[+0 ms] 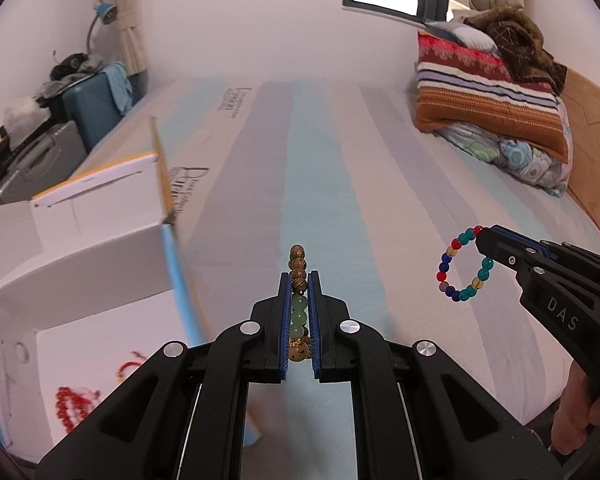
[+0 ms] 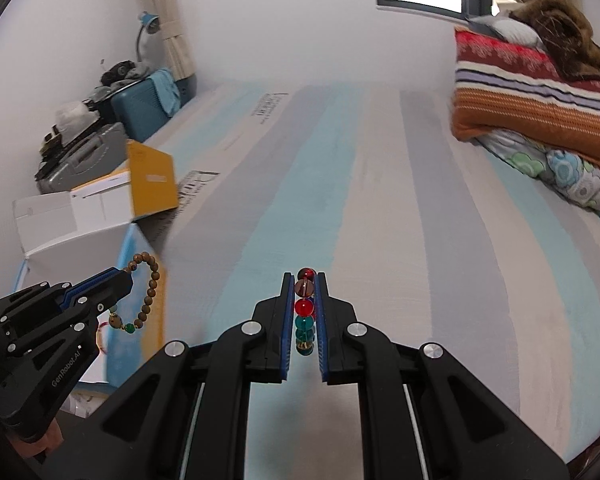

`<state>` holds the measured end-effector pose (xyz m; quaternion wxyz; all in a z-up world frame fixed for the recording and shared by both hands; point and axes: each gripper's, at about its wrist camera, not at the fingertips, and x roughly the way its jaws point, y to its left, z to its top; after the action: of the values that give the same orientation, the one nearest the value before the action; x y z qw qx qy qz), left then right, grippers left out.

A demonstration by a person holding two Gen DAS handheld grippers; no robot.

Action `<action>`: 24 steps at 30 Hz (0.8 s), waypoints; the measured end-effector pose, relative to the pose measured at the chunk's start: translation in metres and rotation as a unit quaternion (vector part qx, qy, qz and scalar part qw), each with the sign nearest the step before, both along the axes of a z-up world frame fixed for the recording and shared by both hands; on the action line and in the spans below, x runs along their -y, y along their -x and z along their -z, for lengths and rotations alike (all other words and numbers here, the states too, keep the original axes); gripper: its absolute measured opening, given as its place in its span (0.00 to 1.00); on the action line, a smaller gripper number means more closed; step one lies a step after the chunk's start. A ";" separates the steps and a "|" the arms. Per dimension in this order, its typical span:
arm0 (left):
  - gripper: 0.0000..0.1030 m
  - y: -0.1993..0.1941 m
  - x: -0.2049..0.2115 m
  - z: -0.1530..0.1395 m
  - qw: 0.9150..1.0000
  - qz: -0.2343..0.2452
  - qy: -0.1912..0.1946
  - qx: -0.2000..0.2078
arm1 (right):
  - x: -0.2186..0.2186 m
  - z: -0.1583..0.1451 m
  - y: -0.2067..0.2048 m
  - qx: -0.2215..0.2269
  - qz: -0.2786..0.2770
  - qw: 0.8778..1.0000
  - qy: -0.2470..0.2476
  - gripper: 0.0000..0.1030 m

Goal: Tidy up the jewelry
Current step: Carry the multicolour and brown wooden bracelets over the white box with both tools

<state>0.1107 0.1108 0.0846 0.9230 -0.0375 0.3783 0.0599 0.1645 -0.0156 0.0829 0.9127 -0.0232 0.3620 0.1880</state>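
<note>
- Both claws are clamped on bracelets above the striped bed (image 1: 340, 168): left claw (image 1: 299, 284) pinches a wooden bead bracelet (image 1: 298, 268), right claw (image 2: 305, 280) a coloured glass bead bracelet (image 2: 305, 308).
- Either loop could slip out, since only a few round beads sit between the pads.
- Swinging beads might snag the white box (image 1: 80, 248) flap.
- Only the left wrist view shows red jewelry (image 1: 76, 400) already inside the box.
- Each view shows the other claw's loop hanging open.
</note>
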 end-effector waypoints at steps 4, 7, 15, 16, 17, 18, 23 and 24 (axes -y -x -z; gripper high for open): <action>0.07 0.018 -0.020 -0.009 1.000 -0.016 -0.001 0.006 | -0.021 -0.012 0.016 0.008 -0.016 1.000 -0.003 0.09; 0.07 0.032 -0.033 -0.015 1.000 -0.026 -0.005 0.009 | -0.037 -0.019 0.028 0.013 -0.029 0.999 -0.004 0.09; 0.07 0.074 -0.082 -0.029 0.998 -0.062 -0.009 0.020 | -0.088 -0.031 0.059 0.022 -0.067 0.998 -0.006 0.09; 0.07 0.078 -0.088 -0.030 0.998 -0.066 -0.009 0.020 | -0.095 -0.032 0.063 0.023 -0.072 0.997 -0.005 0.09; 0.07 0.084 -0.095 -0.030 0.997 -0.072 -0.010 0.020 | -0.101 -0.032 0.067 0.023 -0.076 0.997 -0.004 0.09; 0.07 0.088 -0.100 -0.030 0.997 -0.076 -0.010 0.020 | -0.109 -0.032 0.071 0.024 -0.081 0.996 -0.004 0.09; 0.07 0.111 -0.131 -0.024 0.995 -0.102 -0.007 0.016 | -0.142 -0.029 0.086 0.021 -0.104 0.994 -0.003 0.09; 0.07 0.115 -0.136 -0.023 0.994 -0.106 -0.006 0.015 | -0.150 -0.027 0.089 0.021 -0.109 0.994 -0.002 0.09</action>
<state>-0.0039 0.2468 0.1072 0.9173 -0.0728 0.3578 0.1588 0.0756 0.1342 0.1101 0.8941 -0.0649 0.3380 0.2866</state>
